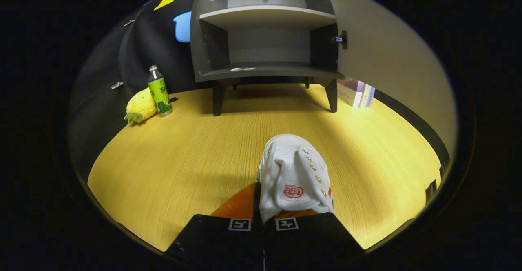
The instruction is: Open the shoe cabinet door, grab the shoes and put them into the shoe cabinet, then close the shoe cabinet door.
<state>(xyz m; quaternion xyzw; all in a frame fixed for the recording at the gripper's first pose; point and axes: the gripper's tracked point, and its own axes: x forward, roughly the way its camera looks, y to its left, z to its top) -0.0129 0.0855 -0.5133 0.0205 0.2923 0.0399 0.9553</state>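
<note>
wooden tabletop (183,156) under a white shoe (294,177), heel hidden in the tightly closed gripper (263,218), open shoe cabinet (267,46) beyond

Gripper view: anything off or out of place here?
Nothing damaged or spilled. The gripper is shut on the white shoe, facing the shoe cabinet, whose door is open. Only the plush pineapple lies tipped on its side against the upright bottle.

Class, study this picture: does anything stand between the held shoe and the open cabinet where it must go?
Nothing visible does. The gripper grips the white shoe; bare wooden tabletop runs to the cabinet, its door open. Bottle and books stand aside.
</note>
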